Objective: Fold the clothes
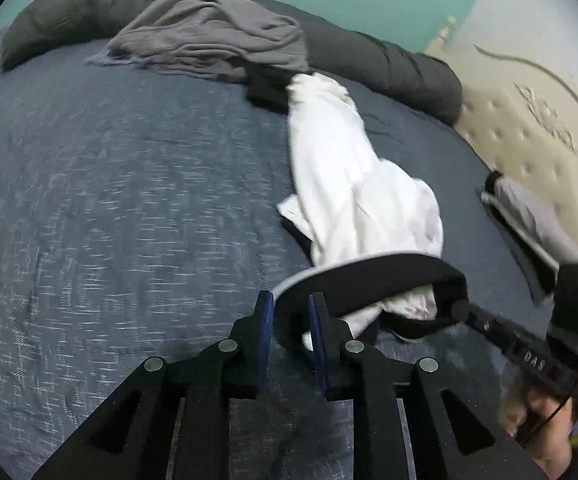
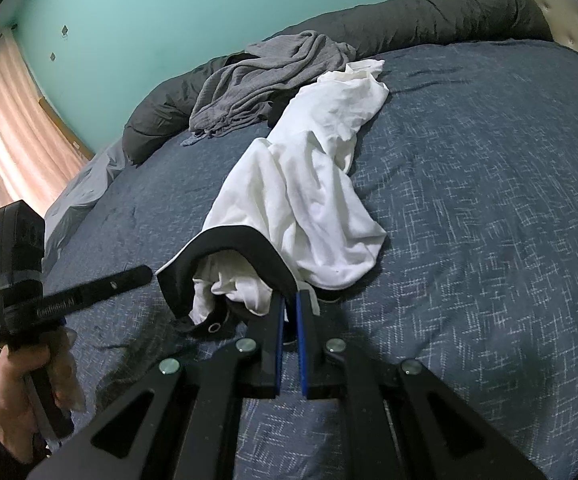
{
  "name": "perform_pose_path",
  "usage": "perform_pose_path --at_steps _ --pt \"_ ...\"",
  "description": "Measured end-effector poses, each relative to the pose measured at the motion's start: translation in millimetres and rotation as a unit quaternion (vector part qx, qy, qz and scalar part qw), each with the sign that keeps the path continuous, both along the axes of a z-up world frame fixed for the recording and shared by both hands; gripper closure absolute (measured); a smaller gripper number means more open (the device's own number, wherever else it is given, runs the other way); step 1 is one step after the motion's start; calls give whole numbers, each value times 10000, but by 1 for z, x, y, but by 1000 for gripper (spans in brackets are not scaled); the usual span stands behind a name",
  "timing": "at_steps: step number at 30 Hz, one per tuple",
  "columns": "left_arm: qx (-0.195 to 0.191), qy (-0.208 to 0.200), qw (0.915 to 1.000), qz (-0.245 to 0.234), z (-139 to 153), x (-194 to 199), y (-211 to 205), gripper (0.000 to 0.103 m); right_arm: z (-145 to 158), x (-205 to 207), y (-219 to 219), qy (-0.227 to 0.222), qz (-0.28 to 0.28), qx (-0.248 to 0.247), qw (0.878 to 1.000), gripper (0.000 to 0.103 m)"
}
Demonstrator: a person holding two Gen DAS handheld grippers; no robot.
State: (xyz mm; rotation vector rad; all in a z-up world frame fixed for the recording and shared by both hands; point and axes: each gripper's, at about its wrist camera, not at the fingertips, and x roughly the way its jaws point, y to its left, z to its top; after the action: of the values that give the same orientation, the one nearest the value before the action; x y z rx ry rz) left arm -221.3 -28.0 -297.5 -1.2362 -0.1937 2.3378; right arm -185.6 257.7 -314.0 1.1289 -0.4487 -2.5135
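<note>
White shirt (image 2: pixel 301 184) stretches lengthwise, collar (image 2: pixel 233 246) nearest.

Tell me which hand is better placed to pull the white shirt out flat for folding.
Right, probably. The right gripper is shut on the black collar of the white shirt. The left gripper is open beside the collar, holding nothing, so it must regrasp first.

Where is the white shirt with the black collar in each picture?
Left wrist view: the white shirt runs from upper middle down to lower right of centre, black collar nearest the camera.
Right wrist view: the white shirt fills the middle, collar at its lower end.
Shared landmark: the crumpled grey garment beyond the shirt's far end.
</note>
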Motion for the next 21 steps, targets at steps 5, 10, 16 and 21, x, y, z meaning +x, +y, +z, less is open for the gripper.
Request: perform_pose_path --at_steps 5,10,16,21 --pt "-293 48 9993 -247 -12 2 21 62 0 0 -1 -7 19 -1 10000 98" --pt "-500 86 9983 -290 -27 1 22 57 -1 0 -1 -9 37 -19 10000 98" --pt "-525 129 9982 -263 -37 -7 24 57 -3 0 1 -35 48 -63 10000 98" --pt "-609 93 9977 -276 -38 -8 24 92 -3 0 2 -44 52 -100 9999 98"
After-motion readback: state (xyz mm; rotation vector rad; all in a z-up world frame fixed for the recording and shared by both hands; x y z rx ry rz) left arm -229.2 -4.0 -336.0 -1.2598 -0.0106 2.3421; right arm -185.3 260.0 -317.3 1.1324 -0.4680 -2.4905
